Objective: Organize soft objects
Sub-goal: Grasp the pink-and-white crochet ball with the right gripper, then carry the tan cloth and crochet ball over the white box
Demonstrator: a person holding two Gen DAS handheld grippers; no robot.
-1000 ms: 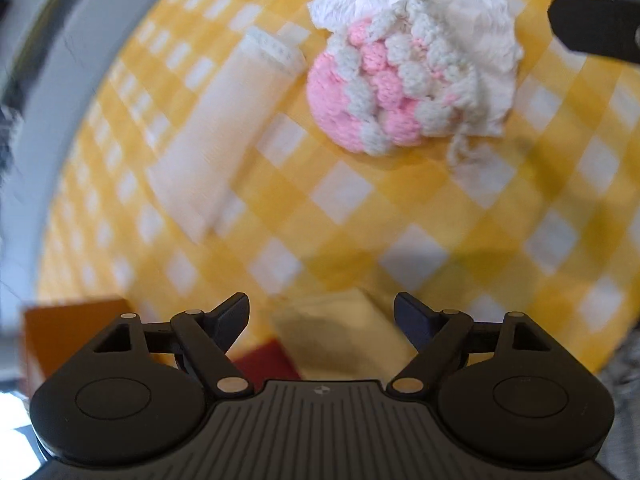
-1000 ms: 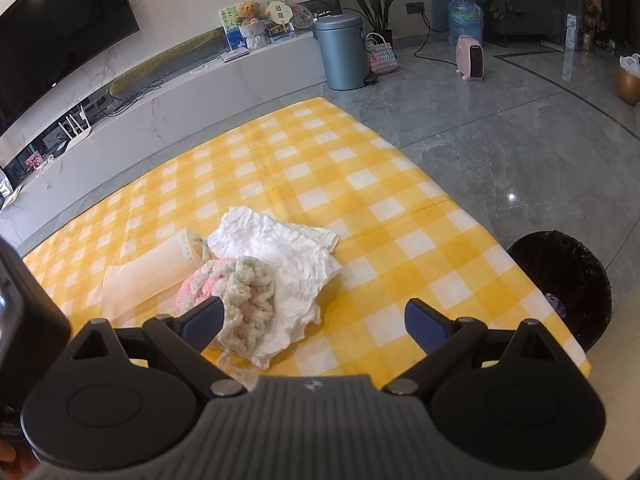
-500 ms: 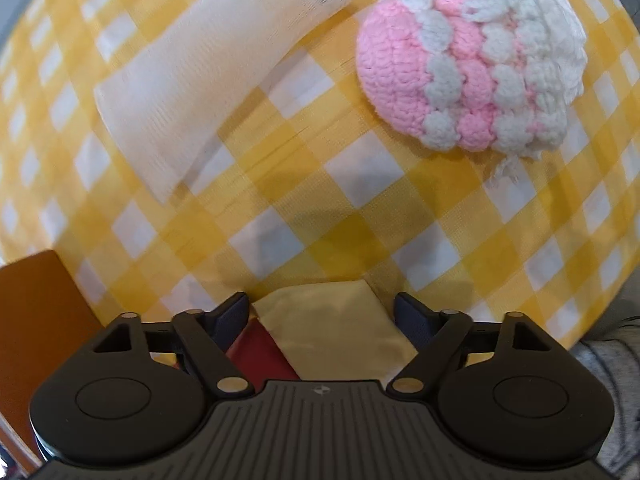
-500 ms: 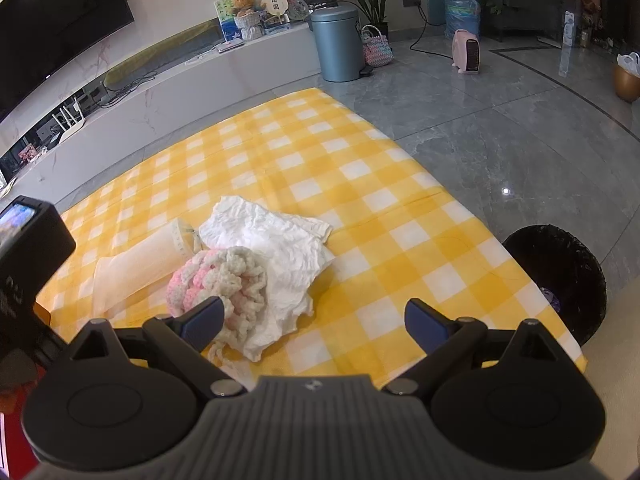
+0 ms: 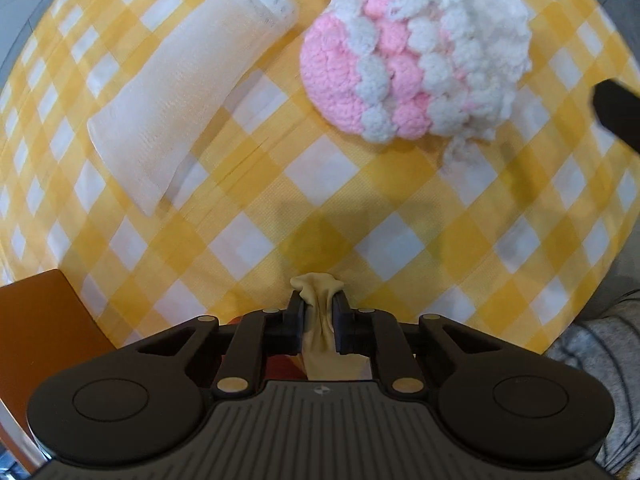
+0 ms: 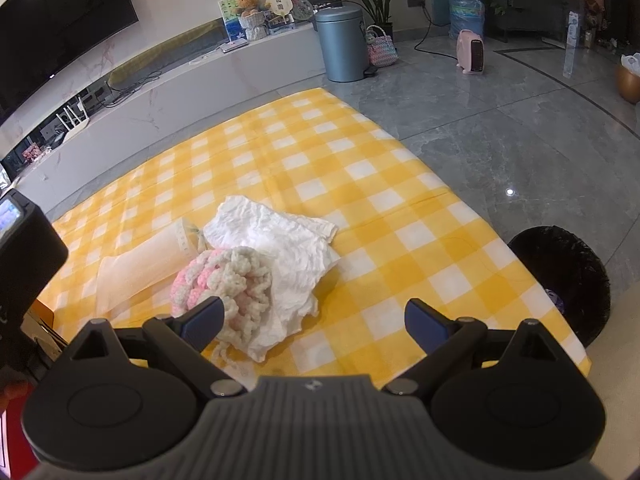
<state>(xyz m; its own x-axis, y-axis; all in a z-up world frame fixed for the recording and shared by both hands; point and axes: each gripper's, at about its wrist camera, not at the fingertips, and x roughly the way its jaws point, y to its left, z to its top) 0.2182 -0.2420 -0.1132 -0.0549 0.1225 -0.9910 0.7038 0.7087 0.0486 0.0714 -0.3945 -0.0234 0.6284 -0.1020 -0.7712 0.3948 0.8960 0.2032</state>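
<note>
While no lettering on the soft things is legible, the sheer cream sleeve (image 5: 192,96) is showing a printed band at its far end that is too small to read, and the cards on the distant ledge (image 6: 276,2) are carrying characters that cannot be made out. Low over the near edge of the worktop (image 5: 340,208), with its yellow-and-white checked cover, the left tongs (image 5: 318,312) are pinching a bunched fold of tan cloth (image 5: 318,300) between their pressed-together tips, the rest of it trailing down under the body. The right tongs (image 6: 314,318) are hovering above the worktop's near side, spread wide and gripping nothing. Ahead of them the pink-and-white crocheted hat (image 6: 222,280) is lying partly on the crumpled white garment (image 6: 288,248), just beside the sleeve.
</note>
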